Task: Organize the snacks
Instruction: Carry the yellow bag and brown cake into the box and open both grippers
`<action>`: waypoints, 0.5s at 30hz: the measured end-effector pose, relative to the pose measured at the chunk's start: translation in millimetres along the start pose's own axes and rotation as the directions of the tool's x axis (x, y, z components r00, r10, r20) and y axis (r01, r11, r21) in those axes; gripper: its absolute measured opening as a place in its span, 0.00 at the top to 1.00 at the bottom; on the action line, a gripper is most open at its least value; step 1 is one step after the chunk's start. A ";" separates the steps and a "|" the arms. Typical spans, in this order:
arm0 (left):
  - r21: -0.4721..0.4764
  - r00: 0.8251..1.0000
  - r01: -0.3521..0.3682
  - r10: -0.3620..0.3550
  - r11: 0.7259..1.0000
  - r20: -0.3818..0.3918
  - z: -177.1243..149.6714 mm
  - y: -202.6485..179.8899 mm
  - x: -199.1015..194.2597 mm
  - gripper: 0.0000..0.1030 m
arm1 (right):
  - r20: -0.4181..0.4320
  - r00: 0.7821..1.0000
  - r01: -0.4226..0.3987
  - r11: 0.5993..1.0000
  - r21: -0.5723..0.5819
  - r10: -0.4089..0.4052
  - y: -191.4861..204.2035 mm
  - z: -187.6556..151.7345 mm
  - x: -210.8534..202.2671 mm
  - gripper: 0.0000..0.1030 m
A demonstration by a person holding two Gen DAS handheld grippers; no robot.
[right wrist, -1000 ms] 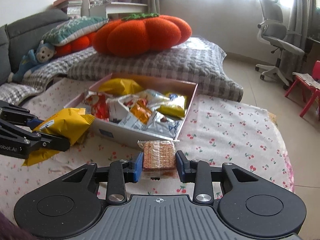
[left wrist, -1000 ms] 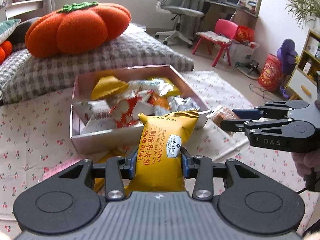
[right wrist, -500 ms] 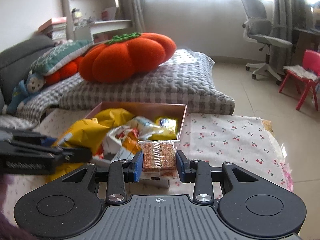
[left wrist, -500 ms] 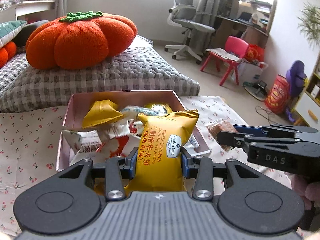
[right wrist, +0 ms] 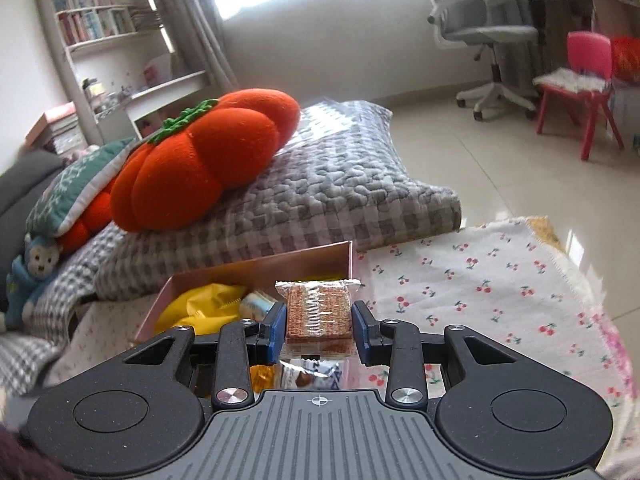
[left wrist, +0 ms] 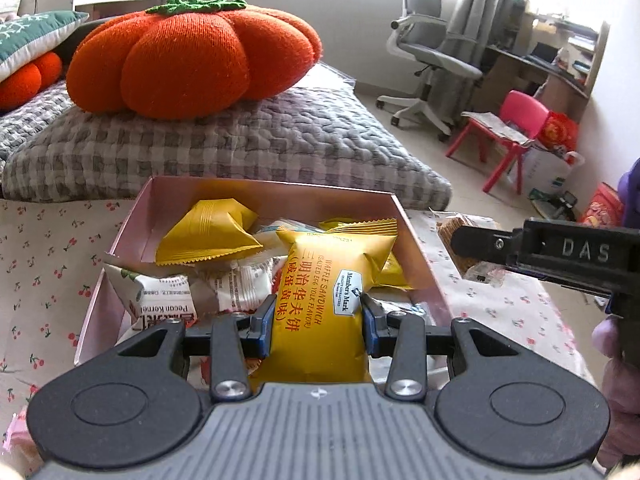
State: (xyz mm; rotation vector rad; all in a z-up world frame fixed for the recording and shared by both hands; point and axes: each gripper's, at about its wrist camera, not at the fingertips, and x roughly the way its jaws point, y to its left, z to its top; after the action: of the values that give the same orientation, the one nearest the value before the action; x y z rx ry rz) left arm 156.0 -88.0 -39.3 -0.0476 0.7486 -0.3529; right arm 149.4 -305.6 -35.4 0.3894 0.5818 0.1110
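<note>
My left gripper (left wrist: 318, 316) is shut on a yellow waffle sandwich packet (left wrist: 328, 300), held over the near end of the pink box (left wrist: 416, 248). Several snack packets lie in that box, among them a yellow pouch (left wrist: 204, 232) and a white pecan packet (left wrist: 160, 300). My right gripper (right wrist: 318, 324) is shut on a clear-wrapped brown cracker pack (right wrist: 318, 310), above the pink box's (right wrist: 280, 264) right side. In the left wrist view the right gripper (left wrist: 560, 252) reaches in from the right, just past the box's right wall, with the cracker pack (left wrist: 452, 228) at its tip.
A cherry-print cloth (right wrist: 480, 276) covers the surface under the box. Behind it lie a grey checked cushion (left wrist: 240, 144) and an orange pumpkin pillow (left wrist: 192, 52). An office chair (left wrist: 432, 52) and a red child's chair (left wrist: 512, 128) stand on the floor beyond.
Both grippers moved in over the pink box, still holding their packets. The left one came forward over its near end; the right one swung left and rolled, so the left gripper left its view.
</note>
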 end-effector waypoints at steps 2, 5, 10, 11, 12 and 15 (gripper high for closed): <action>0.008 1.000 -0.024 0.024 1.000 0.006 0.3 1.3 3.7 0.63 | -0.012 1.000 -0.005 1.000 0.026 0.005 -0.6 0.4 8.0 0.68; 0.026 0.999 -0.040 0.039 0.999 0.022 1.8 2.2 6.6 0.63 | -0.028 1.000 -0.005 0.999 0.042 0.006 0.5 -0.8 18.7 0.68; 0.044 0.998 -0.053 0.052 0.998 0.033 2.2 2.0 9.4 0.63 | -0.054 0.999 0.002 0.998 0.064 0.002 0.0 -4.4 31.7 0.68; 0.049 0.998 -0.055 0.054 0.997 0.034 1.6 1.5 10.1 0.63 | -0.058 0.998 0.003 0.998 0.066 0.001 -0.1 -5.4 33.3 0.68; 0.051 0.998 -0.056 0.055 0.997 0.033 1.3 1.4 10.8 0.63 | -0.062 0.998 0.002 0.998 0.067 0.002 -0.2 -6.2 34.7 0.68; 0.053 0.998 -0.055 0.054 0.997 0.030 0.3 1.2 10.6 0.63 | -0.071 0.997 0.005 0.998 0.066 0.000 0.1 -8.6 37.4 0.68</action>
State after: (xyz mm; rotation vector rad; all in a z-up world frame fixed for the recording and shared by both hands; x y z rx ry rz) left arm 163.8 -90.4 -46.3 0.0186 0.7102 -0.3197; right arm 175.7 -294.9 -61.2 0.4503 0.6573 0.1036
